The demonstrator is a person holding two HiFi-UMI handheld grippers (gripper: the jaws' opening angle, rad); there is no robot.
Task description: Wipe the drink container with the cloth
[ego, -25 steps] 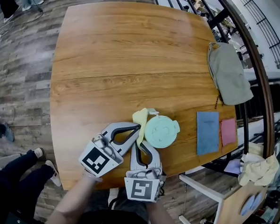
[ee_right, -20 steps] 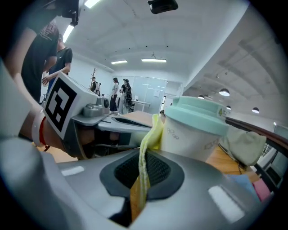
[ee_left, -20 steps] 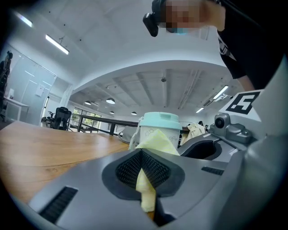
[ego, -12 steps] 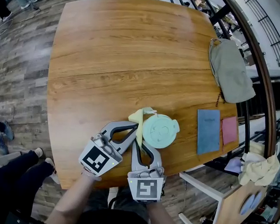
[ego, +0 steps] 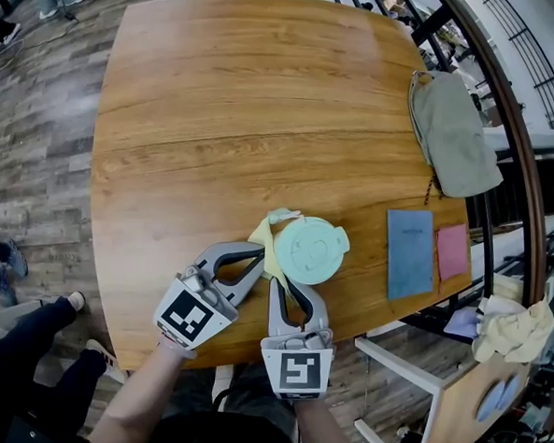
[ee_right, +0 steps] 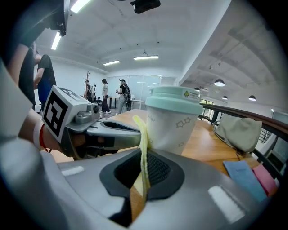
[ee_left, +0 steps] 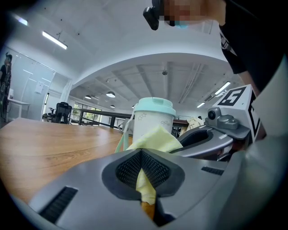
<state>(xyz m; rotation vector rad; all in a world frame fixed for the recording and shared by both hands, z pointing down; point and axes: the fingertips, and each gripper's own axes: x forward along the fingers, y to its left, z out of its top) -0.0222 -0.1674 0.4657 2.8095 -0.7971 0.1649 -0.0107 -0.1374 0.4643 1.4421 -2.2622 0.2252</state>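
Note:
A white drink cup with a mint lid [ego: 311, 250] stands upright near the front edge of the wooden table [ego: 228, 101]. A yellow cloth [ego: 261, 239] lies bunched against the cup's left side. My left gripper [ego: 258, 258] is shut on the cloth from the left, and my right gripper [ego: 276, 283] is shut on its lower edge just in front of the cup. In the left gripper view the cloth [ee_left: 155, 140] rises out of the left gripper [ee_left: 144, 176] before the cup [ee_left: 153, 119]. In the right gripper view a thin cloth edge [ee_right: 144, 143] stands in the right gripper [ee_right: 141, 174] next to the cup [ee_right: 173, 121].
A grey bag [ego: 451, 138] lies at the table's right edge. A blue booklet [ego: 409, 254] and a pink one [ego: 451, 252] lie to the right of the cup. A white stand [ego: 407, 383] and crumpled cloths [ego: 514, 331] are off the table's right. A person's legs [ego: 26, 341] are at the left.
The cloth has drawn in tighter against the cup's left side and less of it shows. Both grippers stay shut on it and have shifted only slightly.

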